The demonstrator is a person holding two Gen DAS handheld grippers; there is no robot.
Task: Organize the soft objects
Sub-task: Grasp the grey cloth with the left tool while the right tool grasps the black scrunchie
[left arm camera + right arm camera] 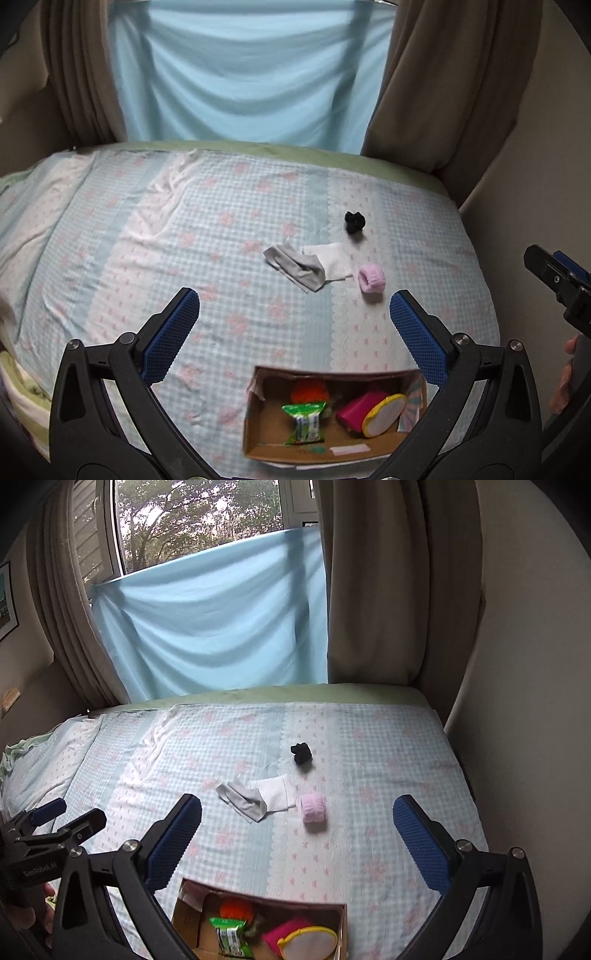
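I have both tongs hovering above the bed (229, 206), spread wide and holding nothing: the left tongs (293, 325) and the right tongs (297, 830) each frame the cardboard box (258, 417), which I take as my landmark. The box sits at the near edge of the bed and already contains a green snack packet (304, 422), an orange ball (308, 391), a magenta pouch (360, 410) and a round yellow-rimmed mesh item (384, 415).

Beyond the box, the loose pieces lie apart from it: the pink rolled sock (371, 278) is nearest, slightly right of the box's far wall; the white cloth (334, 262) and the grey cloth (299, 267) overlap just left of the sock; the black scrunched sock (354, 221) lies farthest out.

I judge the pink roll the sensible next pick, probably with the right tongs. I would come down with the pads either side of the roll's round body, press slightly into the bedsheet so the lower edges get under the curve, and close gently so it stays rolled. The sheet could bunch into the grip, so I would lift slowly and check before carrying it back.
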